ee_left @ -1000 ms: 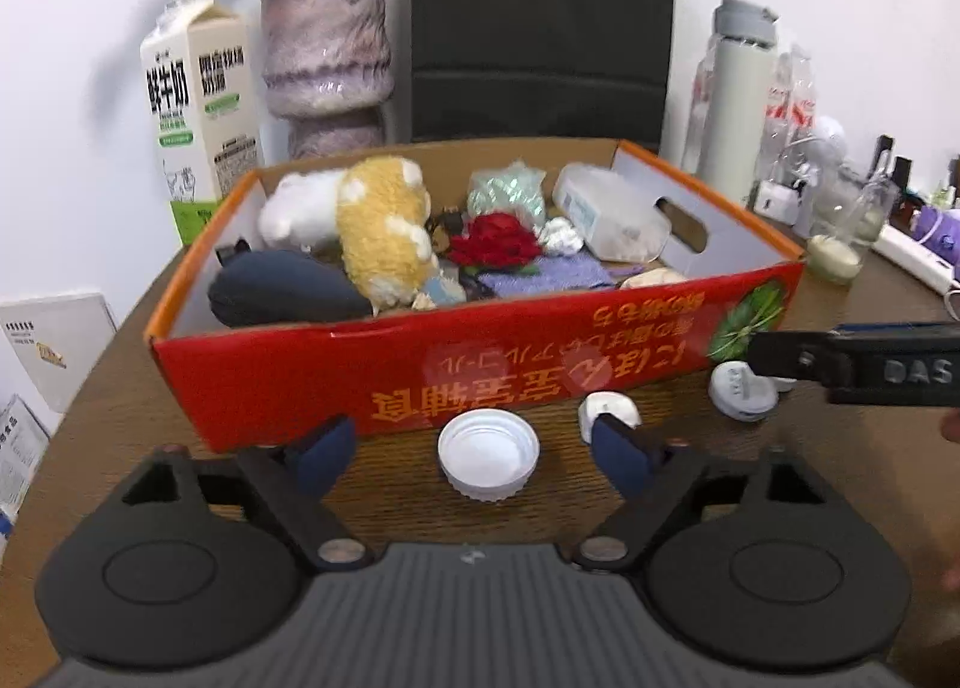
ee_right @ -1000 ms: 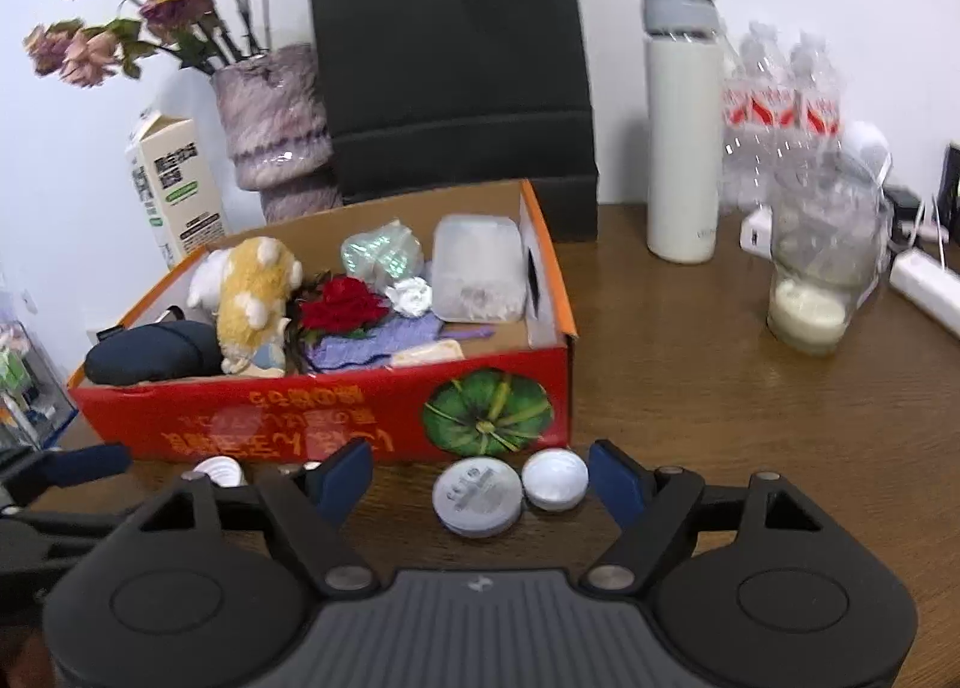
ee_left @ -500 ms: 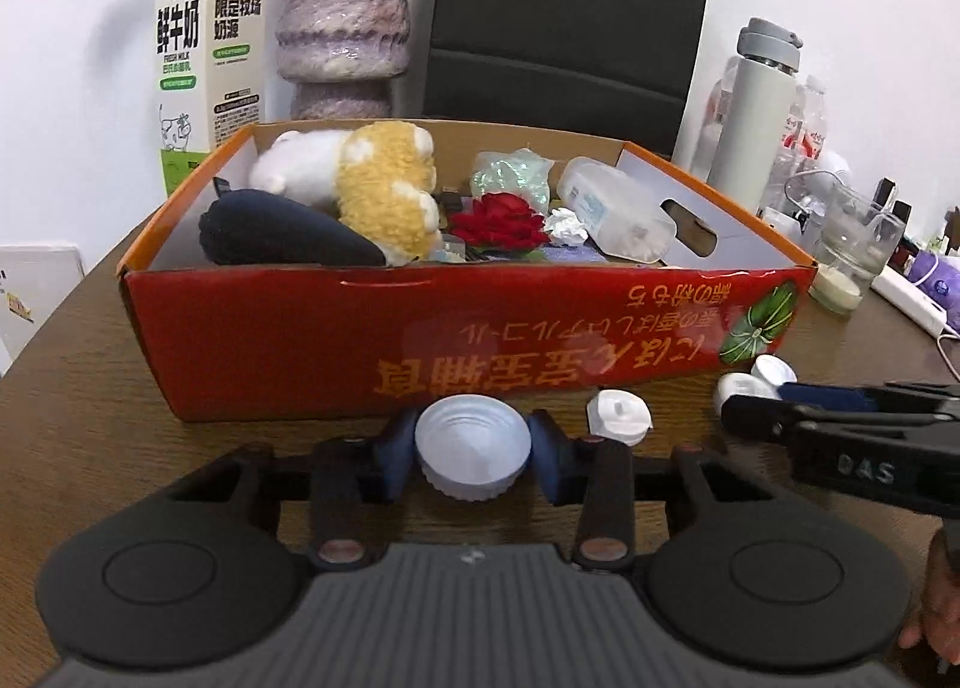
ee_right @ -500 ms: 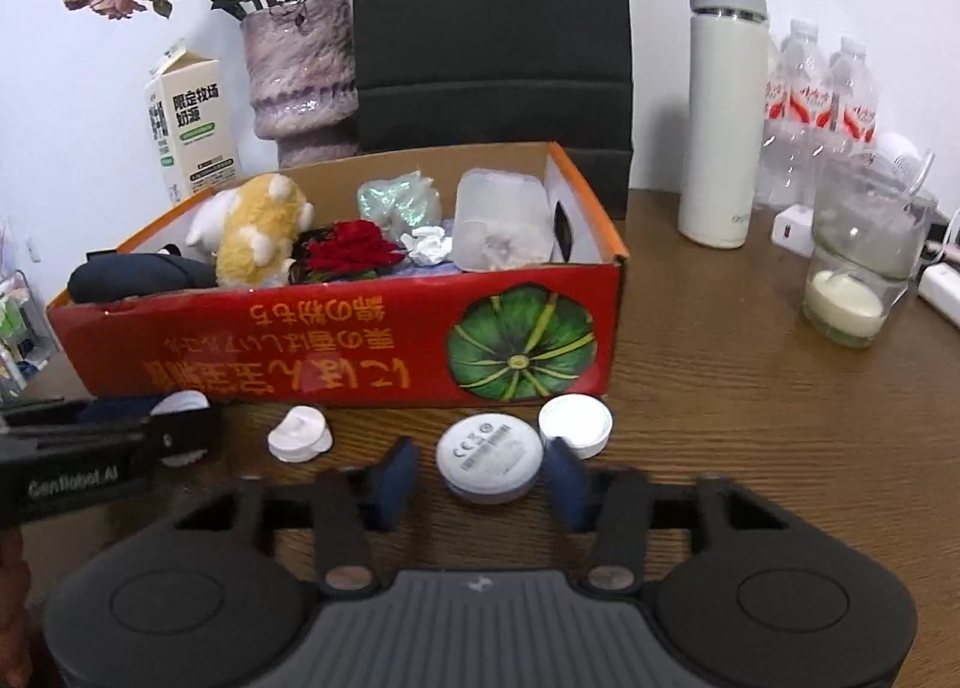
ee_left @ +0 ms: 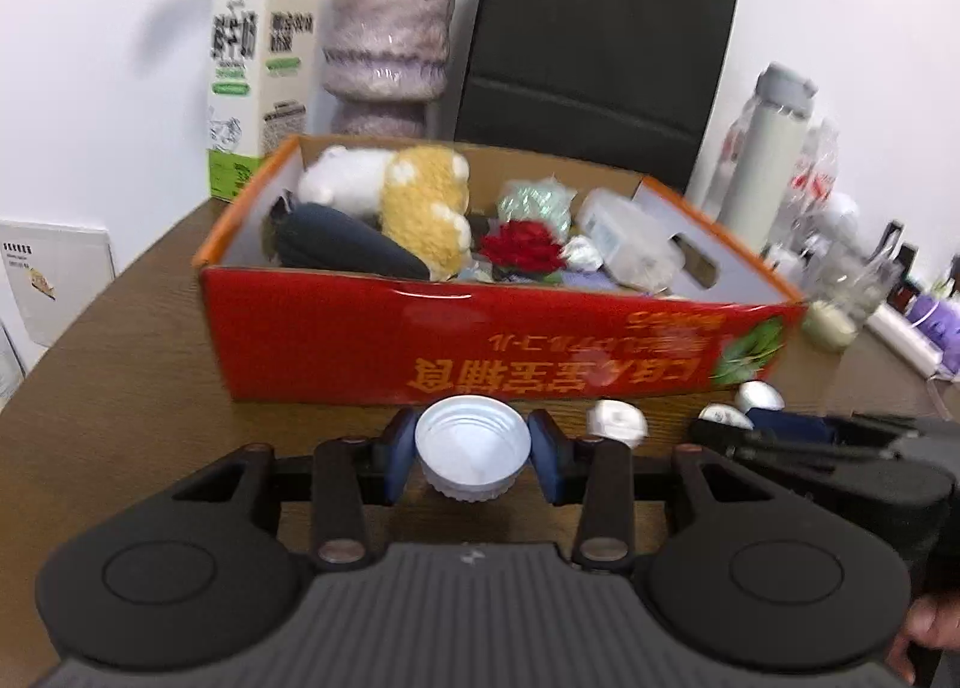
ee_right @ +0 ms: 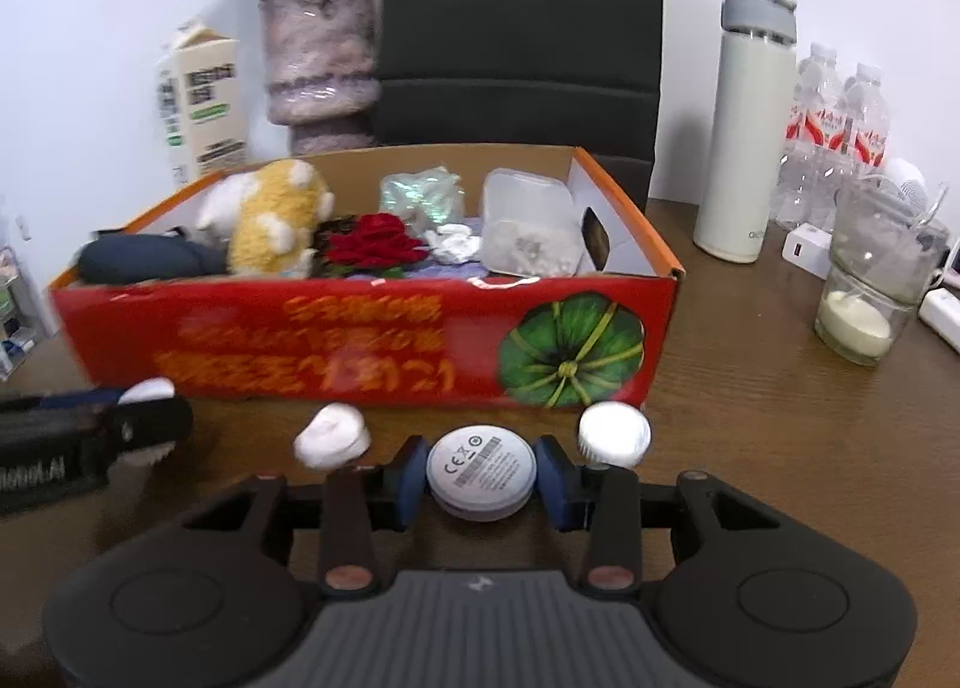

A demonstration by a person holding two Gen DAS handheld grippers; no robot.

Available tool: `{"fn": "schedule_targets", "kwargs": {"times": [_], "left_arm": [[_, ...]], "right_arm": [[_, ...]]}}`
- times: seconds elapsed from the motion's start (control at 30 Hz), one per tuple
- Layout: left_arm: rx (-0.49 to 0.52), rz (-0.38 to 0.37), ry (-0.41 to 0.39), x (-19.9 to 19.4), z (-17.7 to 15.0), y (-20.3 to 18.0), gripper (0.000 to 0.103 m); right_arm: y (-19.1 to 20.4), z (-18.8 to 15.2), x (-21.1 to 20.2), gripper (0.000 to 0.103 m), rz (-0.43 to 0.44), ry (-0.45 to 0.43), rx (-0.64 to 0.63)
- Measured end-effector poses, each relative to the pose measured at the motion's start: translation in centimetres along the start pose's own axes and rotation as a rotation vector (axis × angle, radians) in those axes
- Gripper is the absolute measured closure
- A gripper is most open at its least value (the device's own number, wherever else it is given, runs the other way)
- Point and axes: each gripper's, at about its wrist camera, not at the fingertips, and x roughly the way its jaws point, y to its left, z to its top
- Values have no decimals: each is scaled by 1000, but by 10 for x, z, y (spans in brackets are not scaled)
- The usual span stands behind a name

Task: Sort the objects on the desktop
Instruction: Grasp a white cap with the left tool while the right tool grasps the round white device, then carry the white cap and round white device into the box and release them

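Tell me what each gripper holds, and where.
Left gripper: white ribbed cap, by its rim. Right gripper: grey printed disc, by its edge.

White ribbed cap [ee_left: 473, 451], hollow up; grey disc [ee_right: 480, 469], label up.

The left gripper [ee_left: 473, 459], wide apart a second ago, now has its blue pads pressed against both sides of the white screw cap [ee_left: 473, 448]. The cap, previously flat on the table ahead of the fingers, now sits between them and appears raised off the wood. The right gripper [ee_right: 480, 475] has likewise closed: its pads now clamp the round grey disc [ee_right: 480, 469], which earlier lay free beside the small white cap [ee_right: 613, 433]. Both views now show the red cardboard box [ee_right: 360, 349] tilted.
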Motion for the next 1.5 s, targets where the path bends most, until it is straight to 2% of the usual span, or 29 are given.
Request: {"fn": "schedule_targets", "kwargs": {"times": [0.07, 0.27, 0.37, 0.53, 0.6, 0.77, 0.9, 1.07, 1.2, 1.27, 1.37, 1.43, 1.5], "left_arm": [[3, -2, -34, -27, -7, -3, 62], [8, 12, -130, -114, -42, -13, 62], [39, -23, -158, -151, -46, -19, 62], [76, -57, -318, -213, -37, -32, 62], [80, -79, -359, -231, -34, -36, 62], [92, -119, -429, -263, -23, -46, 62], [138, -139, -449, -273, 5, -53, 62], [142, -170, -354, -249, 73, -59, 62], [85, -180, -224, -198, 141, -60, 62], [83, -150, -190, -168, 166, -63, 62], [91, -77, -134, -108, 188, -69, 62], [51, -77, -5, -54, 193, -66, 62], [8, -21, 97, -2, 188, -60, 62]], "right_arm": [[2, -6, -25, 65, 0, -26, 7], [9, -39, -111, 65, 89, -166, 47], [19, -49, -155, 65, 90, -282, 3], [28, -42, -222, 65, 90, -425, -16], [29, -40, -245, 65, 84, -470, -30], [24, -30, -289, 65, 84, -536, -40], [14, -3, -307, 65, 78, -561, -50], [-5, 67, -307, 65, 84, -547, -59], [-18, 139, -271, 65, 83, -458, -78], [-22, 169, -243, 65, 92, -394, -77], [-24, 201, -183, 65, 39, -279, -90], [-28, 211, -129, 65, 43, -154, -72], [-37, 211, -74, 65, 54, -35, -35]]}}
